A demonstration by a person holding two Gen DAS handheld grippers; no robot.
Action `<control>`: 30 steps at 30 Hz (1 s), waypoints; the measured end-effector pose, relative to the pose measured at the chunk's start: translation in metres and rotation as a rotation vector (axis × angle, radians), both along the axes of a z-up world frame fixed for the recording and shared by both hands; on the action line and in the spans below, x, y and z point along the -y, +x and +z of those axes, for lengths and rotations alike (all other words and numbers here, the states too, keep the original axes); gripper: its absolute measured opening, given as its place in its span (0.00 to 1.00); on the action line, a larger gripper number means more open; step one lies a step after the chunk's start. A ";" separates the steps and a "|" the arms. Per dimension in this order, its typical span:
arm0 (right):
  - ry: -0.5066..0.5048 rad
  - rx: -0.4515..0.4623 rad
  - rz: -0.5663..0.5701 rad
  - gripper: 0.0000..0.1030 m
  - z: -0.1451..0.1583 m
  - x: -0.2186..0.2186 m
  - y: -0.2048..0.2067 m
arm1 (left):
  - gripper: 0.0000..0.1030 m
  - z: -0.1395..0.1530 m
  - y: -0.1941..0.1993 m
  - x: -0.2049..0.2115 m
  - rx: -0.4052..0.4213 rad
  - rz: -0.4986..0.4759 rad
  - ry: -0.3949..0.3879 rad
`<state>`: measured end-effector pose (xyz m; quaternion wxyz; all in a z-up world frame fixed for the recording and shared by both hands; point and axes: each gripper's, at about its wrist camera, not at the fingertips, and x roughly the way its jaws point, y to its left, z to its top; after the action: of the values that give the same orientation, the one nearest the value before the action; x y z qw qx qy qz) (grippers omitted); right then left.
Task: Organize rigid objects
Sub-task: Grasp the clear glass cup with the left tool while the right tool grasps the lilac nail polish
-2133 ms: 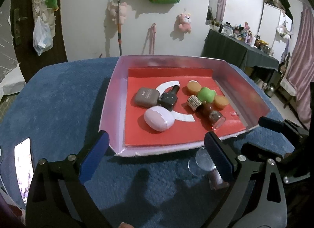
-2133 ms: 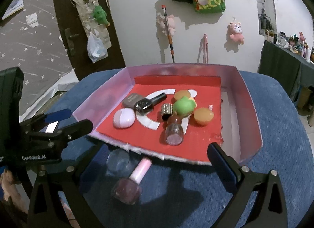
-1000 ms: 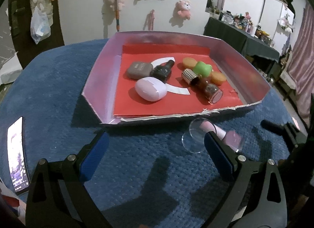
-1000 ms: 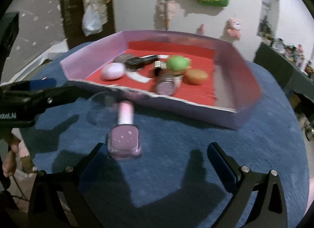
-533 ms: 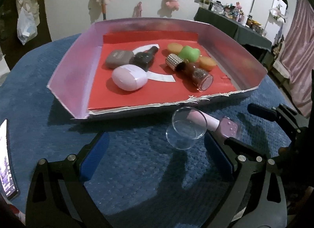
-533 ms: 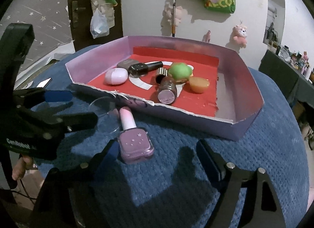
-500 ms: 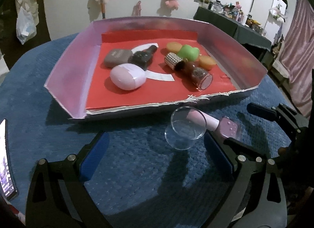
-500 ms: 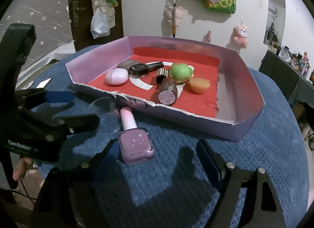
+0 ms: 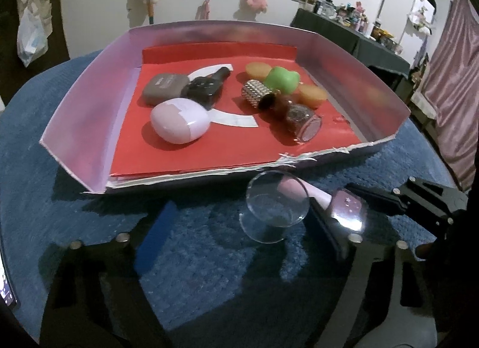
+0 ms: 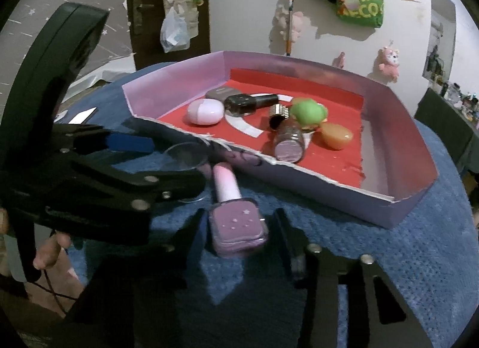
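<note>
Both grippers are aimed steeply downward at the blue cloth (image 9: 191, 246), just in front of the torn near wall of the pink tray (image 9: 83, 126).

The right gripper (image 10: 238, 228) is brought down around the square base of the purple nail polish bottle (image 10: 236, 225), which lies on its side on the cloth with its pale pink cap pointing toward the tray. Its jaws have just been closing, with the bottle between them; the fingers are seen close along both sides of the base, but whether the pads already press on it cannot be told.

The left gripper (image 9: 239, 225) is held around the small clear glass cup (image 9: 274, 207), which stands on the cloth beside the bottle's cap. Its jaws have just been closing too, yet a clear gap is left on the blue-padded side, so the cup is not gripped. Fingers of the person's left hand (image 10: 49, 250) are seen wrapped around the handle.

Inside the tray, on the red liner, a lilac egg-shaped case (image 9: 179, 120), a grey case (image 9: 164, 89), a dark bottle (image 9: 206, 86), a green toy (image 9: 281, 78) and other small items are gathered.
</note>
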<state>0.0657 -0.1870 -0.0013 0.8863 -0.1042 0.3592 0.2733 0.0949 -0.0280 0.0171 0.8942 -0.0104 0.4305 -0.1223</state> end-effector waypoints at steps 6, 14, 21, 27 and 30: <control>0.011 -0.015 -0.006 0.41 0.000 0.001 0.000 | 0.48 0.000 -0.001 0.011 0.001 -0.051 0.001; 0.046 -0.054 -0.030 0.41 0.002 0.012 0.001 | 0.37 0.005 -0.009 0.020 0.027 -0.070 0.036; 0.097 -0.085 -0.035 0.41 0.007 0.022 -0.001 | 0.37 0.010 -0.016 0.015 0.042 -0.062 0.027; 0.134 -0.102 -0.004 0.40 0.015 0.022 -0.006 | 0.37 0.014 -0.023 0.004 0.037 -0.059 -0.006; 0.155 -0.109 0.012 0.40 0.020 0.021 -0.008 | 0.37 0.018 -0.027 0.000 0.045 -0.057 -0.016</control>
<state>0.0575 -0.2078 0.0185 0.8691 -0.0226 0.3839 0.3110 0.0682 -0.0282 0.0352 0.8997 -0.0024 0.4094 -0.1512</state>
